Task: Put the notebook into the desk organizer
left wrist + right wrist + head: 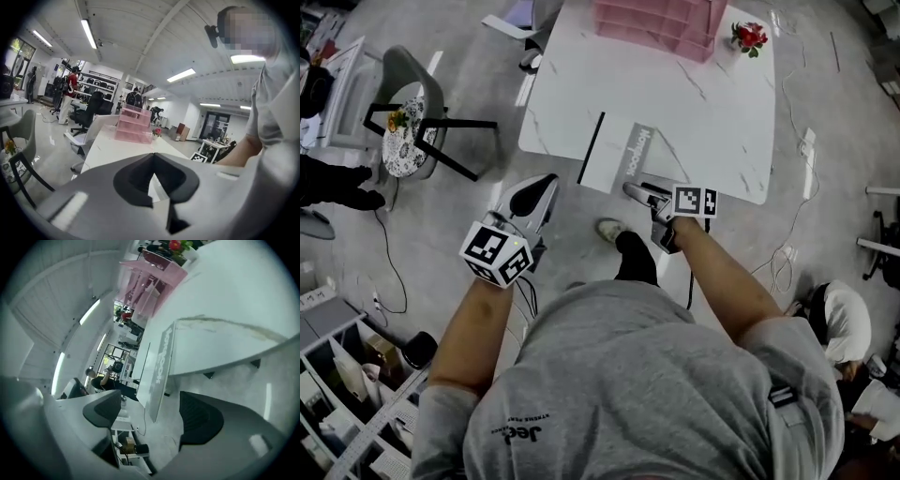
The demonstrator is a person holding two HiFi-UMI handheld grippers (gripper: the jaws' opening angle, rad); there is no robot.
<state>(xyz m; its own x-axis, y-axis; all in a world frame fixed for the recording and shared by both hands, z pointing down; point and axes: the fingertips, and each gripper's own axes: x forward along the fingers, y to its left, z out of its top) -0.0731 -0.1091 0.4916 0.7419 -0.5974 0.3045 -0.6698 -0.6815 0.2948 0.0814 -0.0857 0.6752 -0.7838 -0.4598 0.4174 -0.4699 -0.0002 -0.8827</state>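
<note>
I am holding the left gripper (pixel 542 187) low and to the left of the table (pixel 712 112), off its near corner. Its jaws are sitting together with nothing between them, as the left gripper view is showing (pixel 154 176).

I am holding the right gripper (pixel 636 192) just off the near edge of the notebook (pixel 623 159). Its jaws are standing apart and empty (pixel 150 420). The notebook (pixel 159 366) is lining up with the gap ahead of them, and neither pad is touching it.

The notebook is lying flat at the near edge of the table, with its near end overhanging that edge. The pink desk organizer (pixel 661 23) is standing at the far edge, well apart from the notebook. A small pot of red flowers (pixel 748 37) is standing just beside the organizer.
</note>
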